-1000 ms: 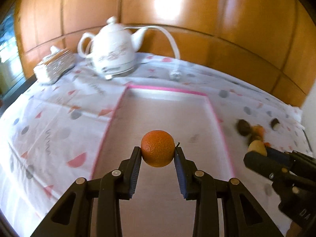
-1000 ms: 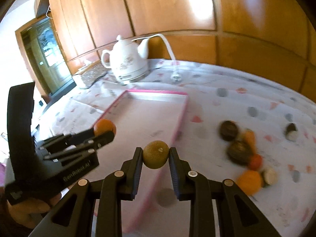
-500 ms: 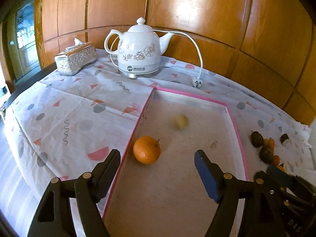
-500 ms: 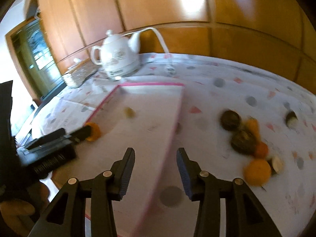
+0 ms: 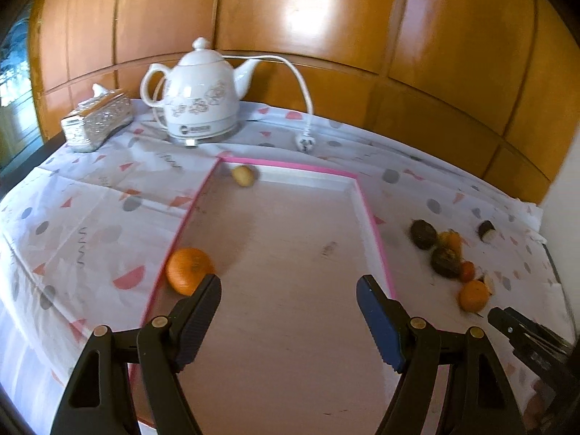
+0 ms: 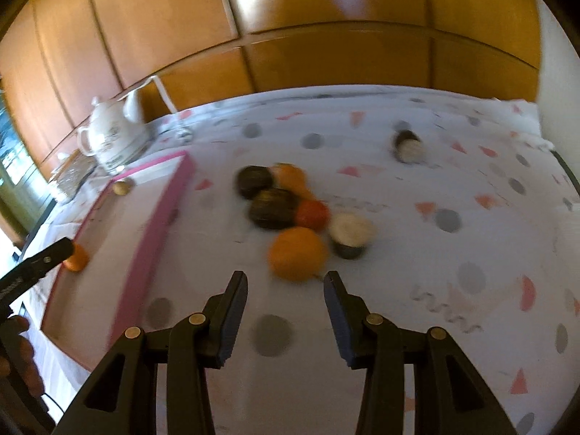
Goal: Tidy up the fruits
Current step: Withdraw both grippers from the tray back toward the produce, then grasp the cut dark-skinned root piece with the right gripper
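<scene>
Glossy orange-brown wood panelling backs a table covered by a white cloth (image 5: 90, 195) printed with grey dots and pink shapes. At the far left stand a white kettle (image 5: 197, 103), its cord trailing to a loose plug (image 5: 303, 143), and a silvery tissue box (image 5: 96, 121).

On the cloth lies a pink-rimmed tray (image 5: 373, 224), already holding 2 fruits: a mandarin (image 5: 188, 270) against its left rim and a small yellow fruit (image 5: 243, 175) in the far left corner. The left gripper (image 5: 288, 297) hangs over the near part of the tray with its jaws spread wide and nothing between them.

The remaining fruits sit in a cluster on the cloth to the right of the tray. The right gripper (image 6: 284, 297), jaws parted and empty, points at the nearest of them, a large orange (image 6: 297, 253), which touches a red fruit (image 6: 312, 214) and a cut half fruit (image 6: 349, 233); 2 dark fruits (image 6: 272, 208) lie just beyond, and another cut piece (image 6: 407, 146) rests far off to the right.

Picking this orange looks like the step in hand. It would go best with the jaws centred on the orange's widest part, approaching from the near side so the fingers do not nudge the neighbours, which are round and likely to roll. A gentle squeeze should suffice. The view is blurred, so finer contact cannot be judged.
</scene>
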Demonstrator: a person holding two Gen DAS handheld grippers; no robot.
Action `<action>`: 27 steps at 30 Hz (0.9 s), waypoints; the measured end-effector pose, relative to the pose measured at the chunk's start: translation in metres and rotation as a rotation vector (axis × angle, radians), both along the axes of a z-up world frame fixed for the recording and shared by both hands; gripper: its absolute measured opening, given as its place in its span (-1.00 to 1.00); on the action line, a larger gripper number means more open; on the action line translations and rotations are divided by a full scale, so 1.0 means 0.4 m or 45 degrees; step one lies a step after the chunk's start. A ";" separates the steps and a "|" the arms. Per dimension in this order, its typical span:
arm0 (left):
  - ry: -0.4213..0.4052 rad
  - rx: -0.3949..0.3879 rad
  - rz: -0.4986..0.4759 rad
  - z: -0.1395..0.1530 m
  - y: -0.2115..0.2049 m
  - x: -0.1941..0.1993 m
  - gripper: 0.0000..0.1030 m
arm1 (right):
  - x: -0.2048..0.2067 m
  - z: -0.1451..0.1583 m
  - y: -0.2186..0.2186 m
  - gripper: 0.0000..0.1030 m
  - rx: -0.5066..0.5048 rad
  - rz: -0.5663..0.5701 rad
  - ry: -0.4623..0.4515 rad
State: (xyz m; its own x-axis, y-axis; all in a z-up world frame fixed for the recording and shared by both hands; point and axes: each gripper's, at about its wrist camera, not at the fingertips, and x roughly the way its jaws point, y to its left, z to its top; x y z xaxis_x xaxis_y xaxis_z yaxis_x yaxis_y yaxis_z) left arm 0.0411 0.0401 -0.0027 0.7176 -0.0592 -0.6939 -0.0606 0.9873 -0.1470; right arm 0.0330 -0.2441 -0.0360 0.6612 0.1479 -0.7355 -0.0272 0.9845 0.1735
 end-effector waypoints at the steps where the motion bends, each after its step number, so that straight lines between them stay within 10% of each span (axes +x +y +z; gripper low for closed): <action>1: 0.000 -0.006 -0.023 0.002 -0.011 -0.001 0.51 | -0.001 -0.005 -0.015 -0.14 0.000 -0.019 0.005; 27: 0.057 0.007 -0.392 -0.015 -0.234 -0.001 0.51 | 0.087 -0.064 -0.081 -0.14 -0.052 -0.067 0.042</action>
